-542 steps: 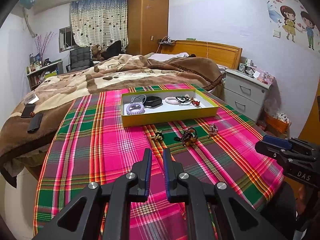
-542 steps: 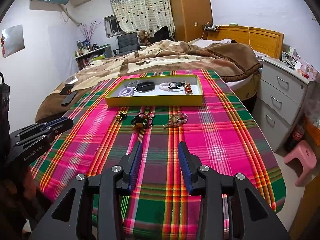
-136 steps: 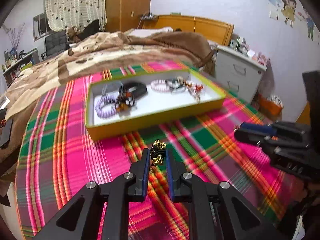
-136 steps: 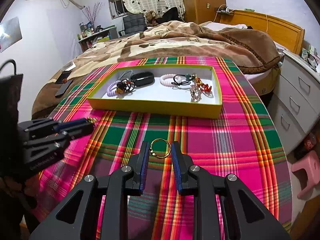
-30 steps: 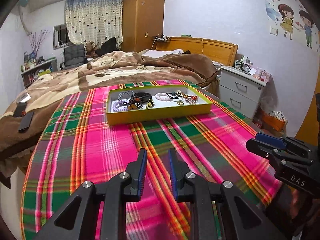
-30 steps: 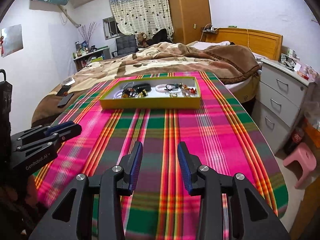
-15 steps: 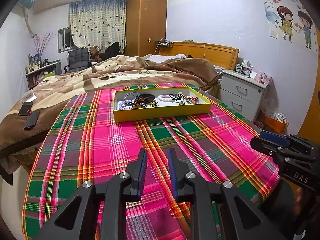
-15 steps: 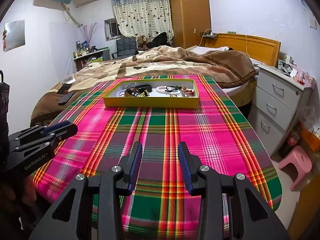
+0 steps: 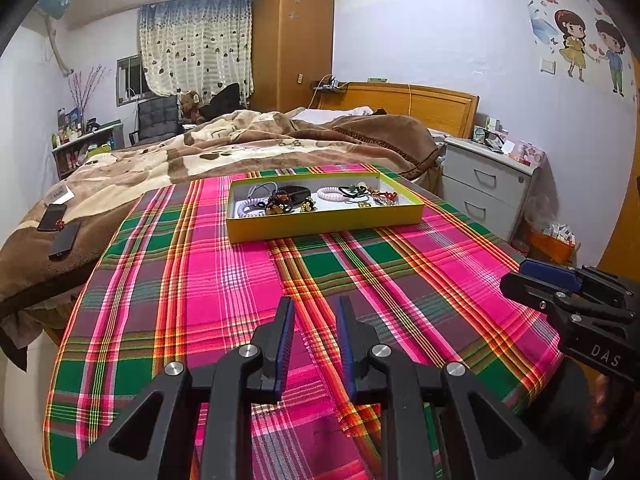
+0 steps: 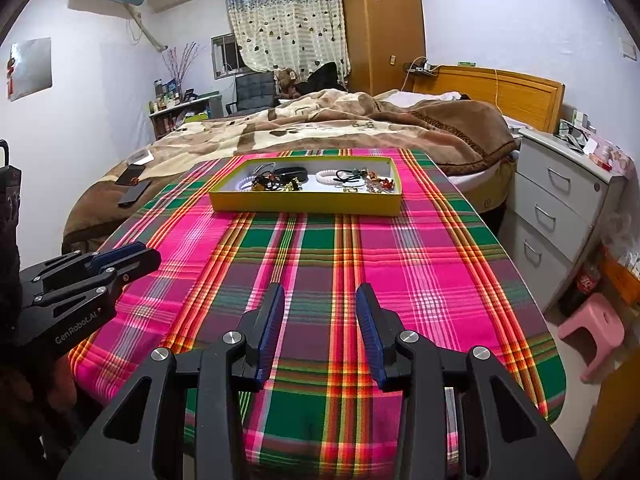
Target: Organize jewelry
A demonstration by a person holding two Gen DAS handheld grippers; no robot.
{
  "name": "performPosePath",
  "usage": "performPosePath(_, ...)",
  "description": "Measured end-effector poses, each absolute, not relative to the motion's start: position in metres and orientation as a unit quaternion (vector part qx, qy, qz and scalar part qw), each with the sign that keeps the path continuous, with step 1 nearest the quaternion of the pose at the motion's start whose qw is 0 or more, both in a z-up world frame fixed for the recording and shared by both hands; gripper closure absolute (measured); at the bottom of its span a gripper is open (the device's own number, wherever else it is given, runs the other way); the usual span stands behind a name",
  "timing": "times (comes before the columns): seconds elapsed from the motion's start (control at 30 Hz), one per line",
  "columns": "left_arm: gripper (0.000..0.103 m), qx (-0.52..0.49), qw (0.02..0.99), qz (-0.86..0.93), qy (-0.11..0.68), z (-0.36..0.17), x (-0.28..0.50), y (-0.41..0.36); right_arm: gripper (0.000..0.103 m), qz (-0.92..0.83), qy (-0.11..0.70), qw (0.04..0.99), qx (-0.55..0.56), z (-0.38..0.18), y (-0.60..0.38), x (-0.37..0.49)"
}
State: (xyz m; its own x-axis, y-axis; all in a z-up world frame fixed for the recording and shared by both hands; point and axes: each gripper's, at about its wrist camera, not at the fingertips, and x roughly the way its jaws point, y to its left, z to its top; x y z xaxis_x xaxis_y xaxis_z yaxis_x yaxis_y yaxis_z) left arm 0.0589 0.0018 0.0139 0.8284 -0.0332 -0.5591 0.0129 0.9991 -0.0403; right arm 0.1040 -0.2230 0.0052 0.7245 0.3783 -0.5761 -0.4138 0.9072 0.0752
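Jewelry point(image 9: 316, 200) fills yellow tray point(image 9: 324, 222) on plaid cloth point(image 9: 224, 280).

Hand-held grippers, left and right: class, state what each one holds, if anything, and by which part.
Nothing is held. The left hand-held gripper and right hand-held gripper both stand open and empty above the pink-and-green plaid tablecloth.

Left gripper point(image 10: 132, 258) — "GenRobot.AI"; right gripper point(image 9: 528, 276) — "DAS".

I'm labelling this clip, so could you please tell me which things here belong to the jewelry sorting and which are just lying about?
Belongs to the job:
- yellow tray
- jewelry and hair ties in it
- left gripper, right gripper, both empty

Just lying about:
- phones on the blanket
- pink stool
- nightstand
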Motion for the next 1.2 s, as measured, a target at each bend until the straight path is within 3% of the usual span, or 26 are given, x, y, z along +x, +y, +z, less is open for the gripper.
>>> performPosePath(1.2,0.083,-0.016,0.954,-0.004,0.300,0.0070,0.0593,0.0029,0.065,0.216,0.308,0.926,-0.032,0.0033,-0.2206,0.1043)
